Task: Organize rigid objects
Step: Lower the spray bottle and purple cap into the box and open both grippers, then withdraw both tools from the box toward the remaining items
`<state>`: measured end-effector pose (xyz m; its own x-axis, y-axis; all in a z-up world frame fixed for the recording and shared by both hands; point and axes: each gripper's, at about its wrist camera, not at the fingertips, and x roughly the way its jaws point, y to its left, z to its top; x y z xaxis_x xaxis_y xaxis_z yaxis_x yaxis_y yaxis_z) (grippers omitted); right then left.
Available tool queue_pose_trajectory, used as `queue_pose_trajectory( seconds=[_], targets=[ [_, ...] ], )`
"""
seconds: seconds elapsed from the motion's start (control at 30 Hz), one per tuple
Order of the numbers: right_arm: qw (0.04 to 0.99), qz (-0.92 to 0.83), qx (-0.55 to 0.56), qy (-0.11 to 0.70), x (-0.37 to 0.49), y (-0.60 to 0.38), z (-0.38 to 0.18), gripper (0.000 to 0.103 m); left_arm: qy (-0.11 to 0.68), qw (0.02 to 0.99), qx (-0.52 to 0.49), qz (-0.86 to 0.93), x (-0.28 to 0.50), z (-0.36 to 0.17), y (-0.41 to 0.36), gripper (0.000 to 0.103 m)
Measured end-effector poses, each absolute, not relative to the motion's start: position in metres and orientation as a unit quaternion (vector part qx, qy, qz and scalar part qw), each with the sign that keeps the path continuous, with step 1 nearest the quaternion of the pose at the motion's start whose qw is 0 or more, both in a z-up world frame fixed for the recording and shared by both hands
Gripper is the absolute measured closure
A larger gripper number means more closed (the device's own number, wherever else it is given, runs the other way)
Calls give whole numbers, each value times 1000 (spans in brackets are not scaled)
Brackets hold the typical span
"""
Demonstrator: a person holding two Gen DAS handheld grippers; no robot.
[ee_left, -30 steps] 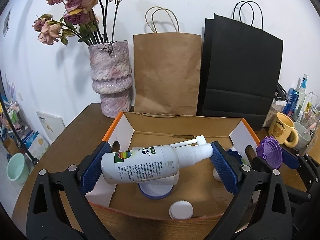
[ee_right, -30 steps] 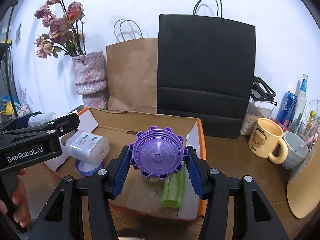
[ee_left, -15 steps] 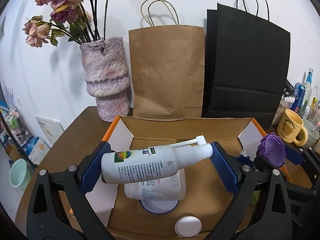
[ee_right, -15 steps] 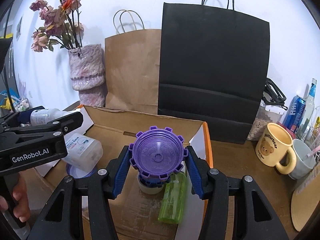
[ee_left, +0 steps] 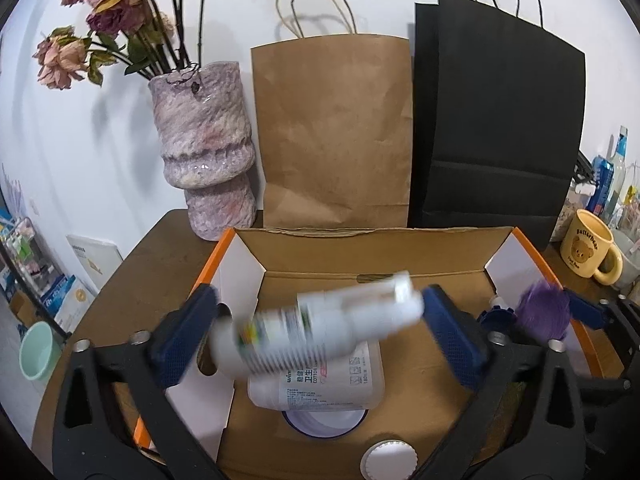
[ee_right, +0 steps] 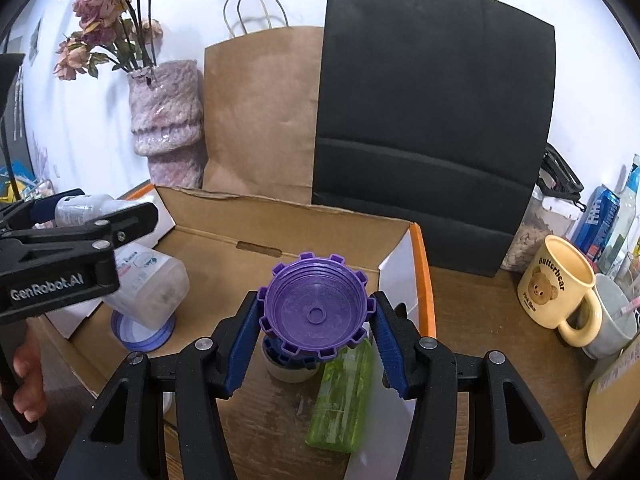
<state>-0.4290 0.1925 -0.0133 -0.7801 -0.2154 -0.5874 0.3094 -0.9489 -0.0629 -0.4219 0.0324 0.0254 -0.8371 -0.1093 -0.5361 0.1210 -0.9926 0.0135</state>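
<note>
My left gripper hangs over the open cardboard box, its jaws opening. A white spray bottle lies crosswise between them, blurred and tilted, with a gap at each pad. In the right wrist view my right gripper is over the box's right end, jaws opening around a purple toothed lid; the right pad stands clear of it. Under the lid sit a white jar with a blue cap and a green bottle. A white tub lies on the box floor.
Behind the box stand a pink vase of dried flowers, a brown paper bag and a black paper bag. A yellow bear mug, a grey cup and cans crowd the right. A hand holds the left gripper's handle.
Both grippers have moved forward and lower over the box. The left jaws widened and the spray bottle came loose and tilted. The right jaws spread away from the purple lid.
</note>
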Motion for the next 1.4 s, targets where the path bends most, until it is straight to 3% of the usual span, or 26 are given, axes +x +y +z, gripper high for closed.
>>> queue_pose_trajectory(
  seconds=[0.03,0.1,1.4],
  targets=[
    [139,-940,301,79,-429,192,-13,8,17,61,279,-958,-422,26,30,0],
    [139,-940,299,81,-427,193,-14,0,25,60,284,-957,-422,27,27,0],
    [128,-953,263,78,-363,219,4,0,51,59,261,-962,-361,32,18,0]
  ],
)
